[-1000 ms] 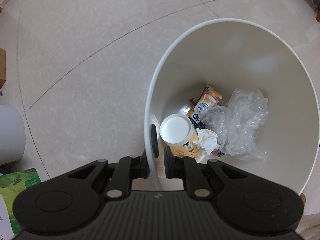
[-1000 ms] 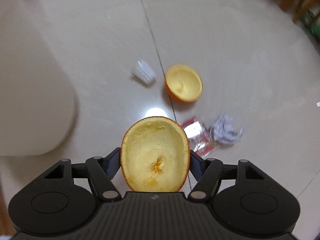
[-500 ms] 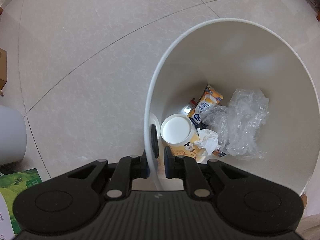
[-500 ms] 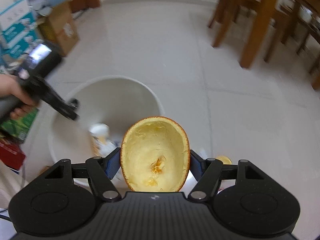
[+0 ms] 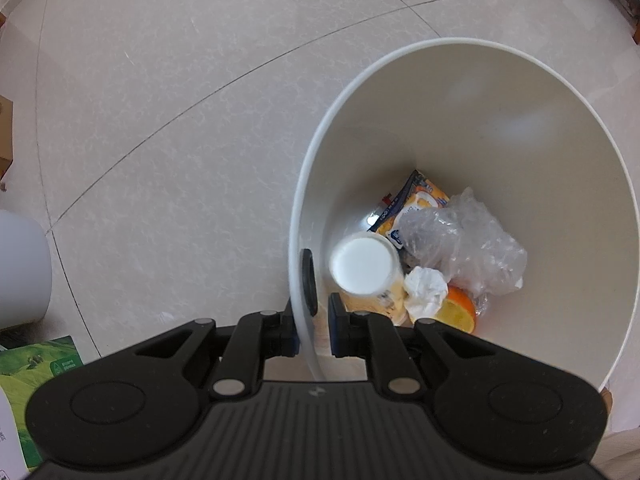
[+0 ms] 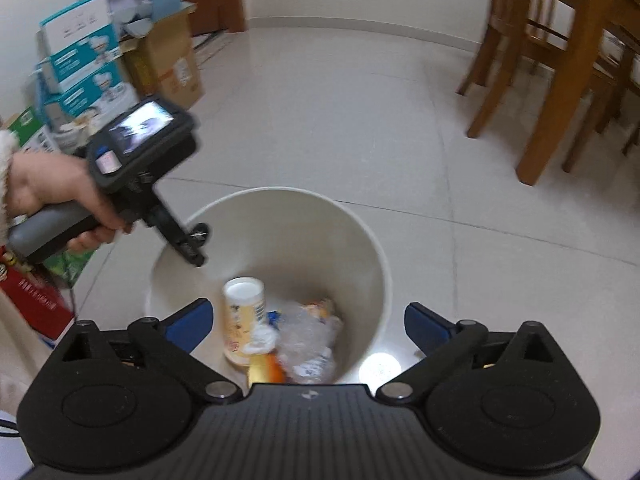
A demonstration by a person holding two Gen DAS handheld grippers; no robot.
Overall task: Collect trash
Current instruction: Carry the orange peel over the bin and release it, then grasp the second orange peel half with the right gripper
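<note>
Your right gripper [image 6: 308, 322] hangs over the white bin [image 6: 376, 256] with its jaws spread wide and nothing between them. The orange peel half [image 5: 456, 312] lies inside the bin, on the bottom, touching the crumpled tissue [image 5: 426, 290] and the clear plastic bag [image 5: 468, 248], next to the tilted snack tube [image 5: 362, 266]. A yellow wrapper [image 5: 420, 200] sits further back. Your left gripper [image 5: 312, 326] is clenched on the bin rim, one finger outside the wall, one inside, holding the bin steady.

The drop looks done. Keep the left clamp firm so the bin doesn't tip or slide on the tile floor [image 5: 160, 120]. Lift the right one straight up clear of the rim, jaws kept wide, before you swing away for more trash. No loose trash shows on the floor in either view right now, so turn the right camera toward the floor to find the next piece. Approach low and centred on it.
</note>
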